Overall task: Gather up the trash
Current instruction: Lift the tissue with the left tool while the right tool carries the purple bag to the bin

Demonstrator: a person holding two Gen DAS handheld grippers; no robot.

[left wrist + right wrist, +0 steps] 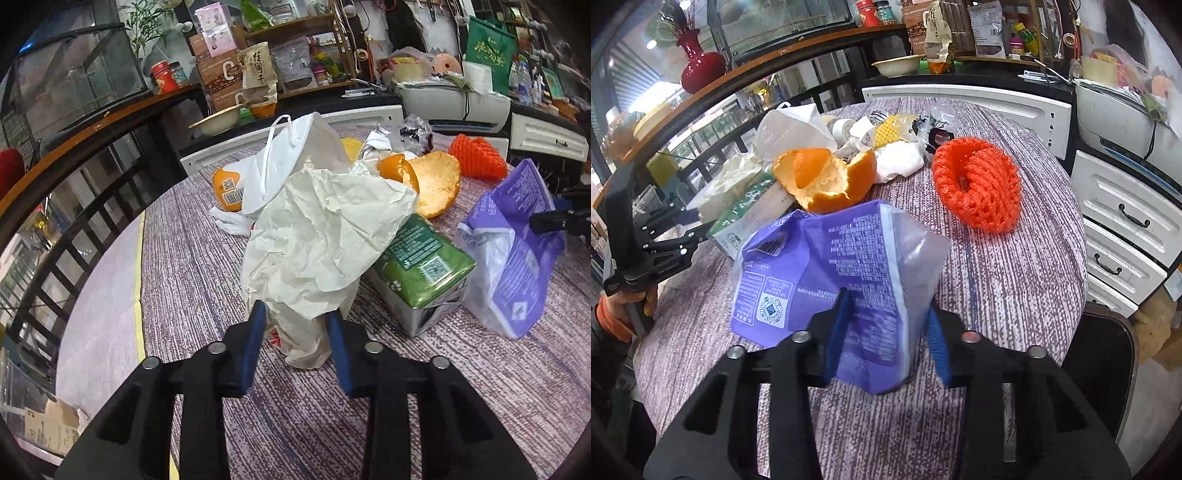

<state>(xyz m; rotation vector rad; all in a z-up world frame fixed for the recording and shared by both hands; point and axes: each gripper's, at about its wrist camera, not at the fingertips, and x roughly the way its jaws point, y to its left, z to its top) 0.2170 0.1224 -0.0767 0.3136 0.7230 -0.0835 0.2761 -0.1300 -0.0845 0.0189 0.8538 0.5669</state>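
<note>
From the left wrist, the left gripper [297, 314] has its blue jaws closed on the lower end of a crumpled paper bag [325, 236], pads pressing it from both sides. The bag stands on the striped counter [192, 280] toward the near edge, leaning back over a white face mask [291, 158] and an orange packet with a barcode [229, 188] nearer the left edge. Touching the bag's right side lies a green carton [421, 258], and behind that sits orange peel [432, 181]. A red foam net [476, 157] rests near the far right edge. A purple plastic bag [517, 243] stands at the right side, with the tip of the other gripper against it.

From the right wrist, the right gripper [886, 325] has its jaws shut on the near end of the purple plastic bag [827, 266], which stands by the near edge of the counter [1015, 280]. Just behind it lies the orange peel [823, 177], touching the green carton [750, 214] to its left. The red foam net [977, 184] sits apart toward the right edge. White wrappers and the face mask [790, 127] crowd the far edge. At the left edge, the left gripper [687, 230] reaches in, held by a hand [646, 299].
</note>
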